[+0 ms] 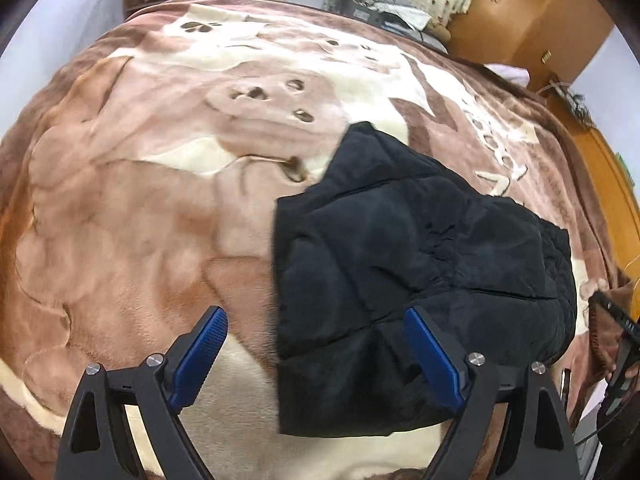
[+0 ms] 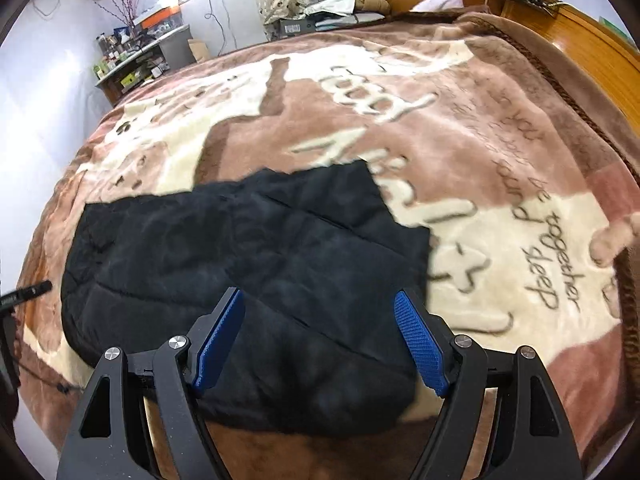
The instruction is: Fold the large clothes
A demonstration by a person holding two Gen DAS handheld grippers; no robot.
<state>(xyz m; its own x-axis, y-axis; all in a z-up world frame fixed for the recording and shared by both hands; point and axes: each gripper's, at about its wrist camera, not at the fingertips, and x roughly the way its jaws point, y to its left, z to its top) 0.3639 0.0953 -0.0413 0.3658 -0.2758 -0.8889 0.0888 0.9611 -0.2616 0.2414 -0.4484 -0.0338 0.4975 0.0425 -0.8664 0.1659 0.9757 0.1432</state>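
Note:
A black quilted padded garment (image 1: 400, 256) lies folded into a compact bundle on the bed blanket; it also shows in the right wrist view (image 2: 248, 264). My left gripper (image 1: 316, 316) is open and empty, hovering over the garment's near left edge, with its right finger above the fabric. My right gripper (image 2: 320, 300) is open and empty, hovering over the garment's near right part. Neither gripper holds the cloth. The other gripper's black tip (image 2: 24, 296) shows at the left edge of the right wrist view.
The brown and cream plush blanket (image 2: 500, 184) covers the whole bed. A cluttered shelf (image 2: 136, 60) stands at the far left. Wooden furniture (image 2: 580, 40) runs along the right side. Boxes and papers (image 2: 320, 12) lie beyond the bed's far end under a curtain.

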